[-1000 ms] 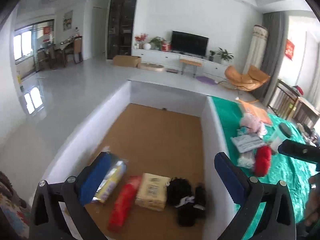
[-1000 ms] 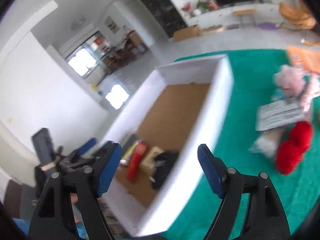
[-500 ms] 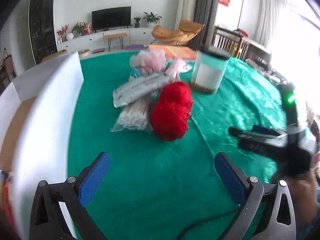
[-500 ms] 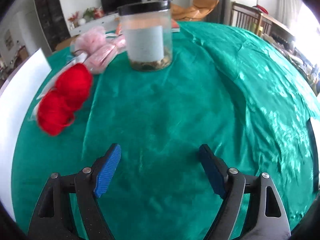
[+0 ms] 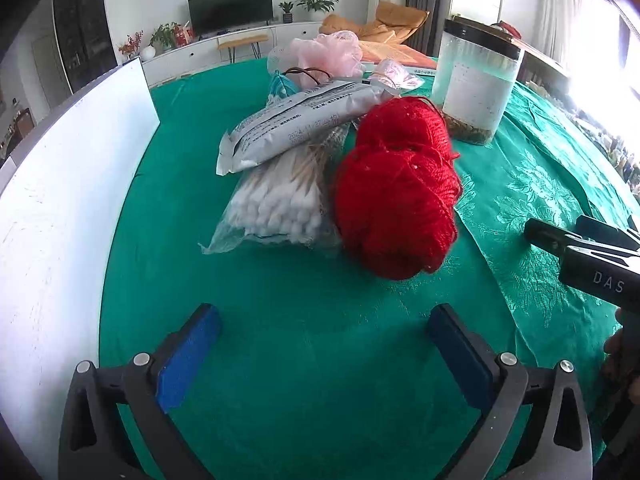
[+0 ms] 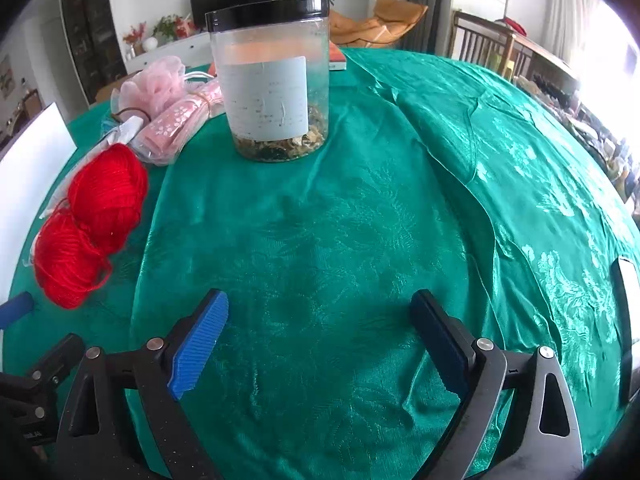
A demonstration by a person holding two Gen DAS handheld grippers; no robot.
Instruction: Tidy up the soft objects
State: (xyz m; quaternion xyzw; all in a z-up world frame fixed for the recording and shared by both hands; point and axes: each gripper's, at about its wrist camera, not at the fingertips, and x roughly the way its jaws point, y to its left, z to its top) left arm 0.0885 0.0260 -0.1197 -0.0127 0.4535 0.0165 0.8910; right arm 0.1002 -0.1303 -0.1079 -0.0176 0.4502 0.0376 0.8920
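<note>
Two red yarn balls (image 5: 396,188) lie on the green tablecloth (image 5: 280,320), also in the right wrist view (image 6: 92,216). Beside them lie a bag of cotton swabs (image 5: 276,200), a grey packet (image 5: 304,120), a pink mesh sponge (image 5: 332,54) and a pink packet (image 6: 180,124). My left gripper (image 5: 324,340) is open and empty, just short of the yarn. My right gripper (image 6: 320,328) is open and empty over bare cloth, facing a clear jar (image 6: 272,80). The right gripper's body (image 5: 592,256) shows at the right of the left wrist view.
A white box wall (image 5: 60,184) runs along the left of the cloth. The black-lidded jar (image 5: 476,80) stands behind the yarn. A flat dark-edged object (image 6: 628,308) lies at the right edge. Chairs and a TV unit stand beyond the table.
Both grippers swung from the white box over to the green cloth. The left one has since closed in on the yarn and swabs. Both stayed open.
</note>
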